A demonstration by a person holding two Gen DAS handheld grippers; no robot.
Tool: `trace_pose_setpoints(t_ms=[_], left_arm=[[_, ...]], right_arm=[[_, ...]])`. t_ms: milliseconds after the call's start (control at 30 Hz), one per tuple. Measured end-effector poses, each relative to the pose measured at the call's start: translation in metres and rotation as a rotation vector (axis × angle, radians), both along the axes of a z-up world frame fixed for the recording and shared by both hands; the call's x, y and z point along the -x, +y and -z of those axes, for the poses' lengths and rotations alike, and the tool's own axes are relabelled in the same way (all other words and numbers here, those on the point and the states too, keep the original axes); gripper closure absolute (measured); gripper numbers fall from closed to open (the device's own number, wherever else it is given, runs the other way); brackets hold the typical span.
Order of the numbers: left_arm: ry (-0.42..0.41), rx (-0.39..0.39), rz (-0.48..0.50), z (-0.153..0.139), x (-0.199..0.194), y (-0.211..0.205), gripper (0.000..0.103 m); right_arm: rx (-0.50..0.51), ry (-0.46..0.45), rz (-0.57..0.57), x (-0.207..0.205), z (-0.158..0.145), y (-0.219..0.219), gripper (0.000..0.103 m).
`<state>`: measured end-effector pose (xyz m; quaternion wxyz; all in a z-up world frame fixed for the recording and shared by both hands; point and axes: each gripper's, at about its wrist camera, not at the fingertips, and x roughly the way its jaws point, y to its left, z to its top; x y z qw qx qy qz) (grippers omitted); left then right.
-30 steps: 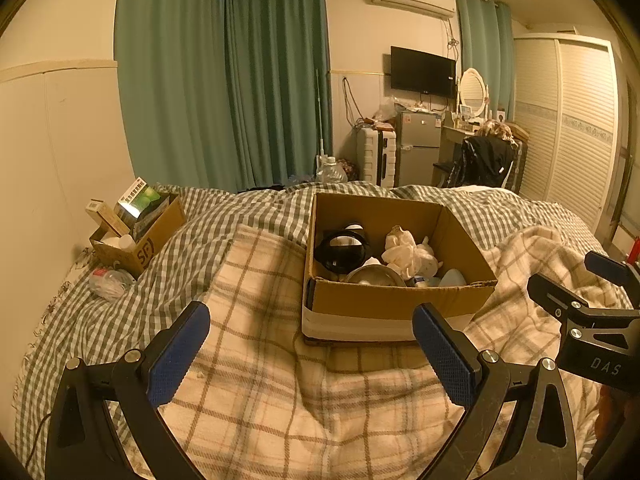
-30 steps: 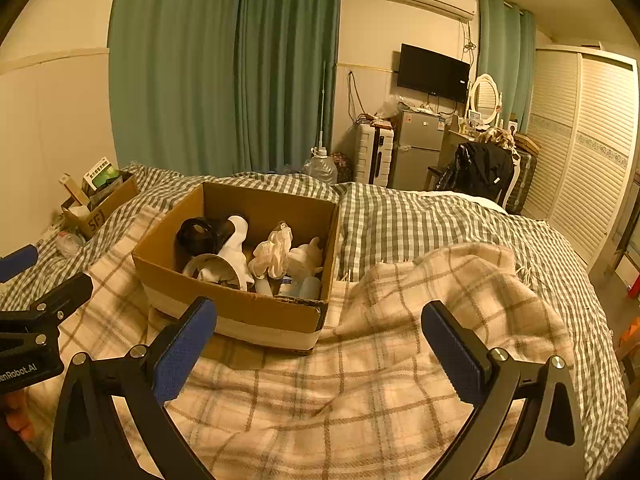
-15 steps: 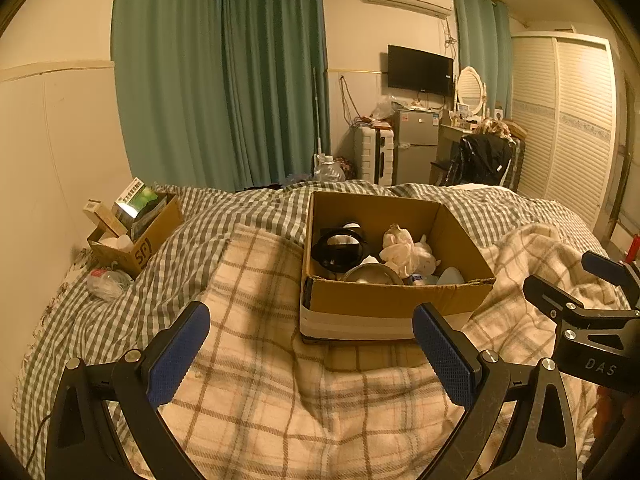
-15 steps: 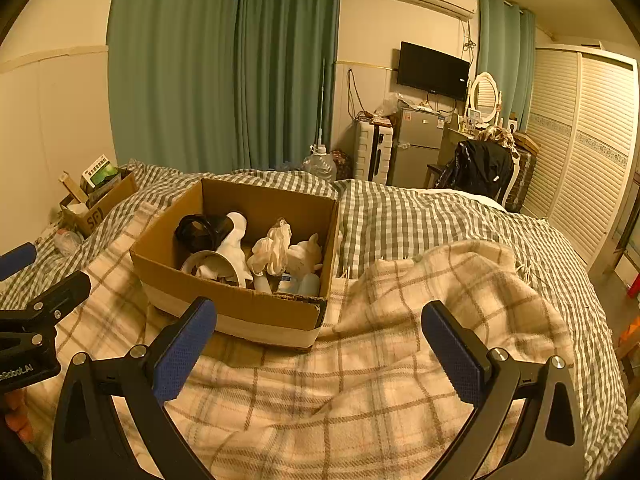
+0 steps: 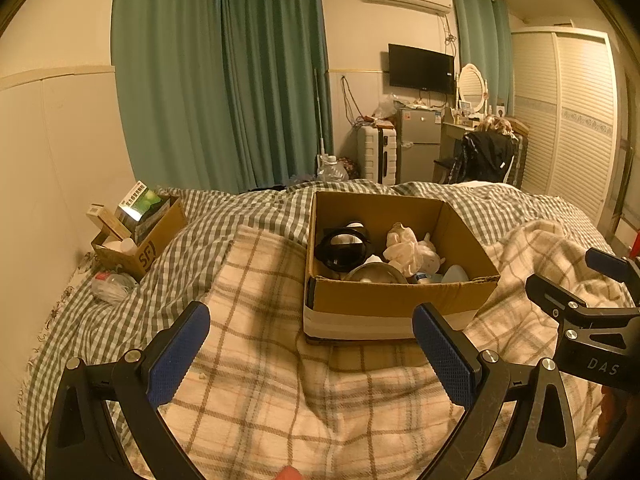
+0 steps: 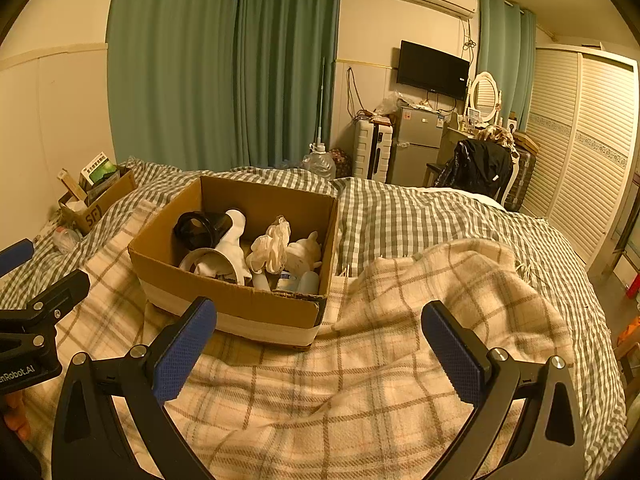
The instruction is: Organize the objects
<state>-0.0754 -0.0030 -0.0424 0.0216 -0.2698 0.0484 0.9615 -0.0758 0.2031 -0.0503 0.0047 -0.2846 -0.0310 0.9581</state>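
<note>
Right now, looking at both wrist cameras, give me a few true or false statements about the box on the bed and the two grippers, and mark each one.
1. The big cardboard box sits on the plaid blanket. True.
2. The left gripper is shut on a white item. False: its jaws are wide open and hold nothing.
3. The black round object lies inside the big cardboard box. True.
4. The right gripper is reaching inside the box. False: it hovers over the blanket short of the box, jaws open.
5. The smaller SF box stands by the wardrobe. False: it sits on the checked bedding near the wall.
</note>
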Motion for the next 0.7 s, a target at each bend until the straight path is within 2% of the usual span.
trace_pose_setpoints(t_ms=[700], left_arm=[[-0.004, -0.016, -0.019, -0.0009, 0.0004, -0.0033, 0.000]], right_arm=[[-0.014, 0.000, 0.003, 0.0008, 0.0039, -0.0012, 0.000]])
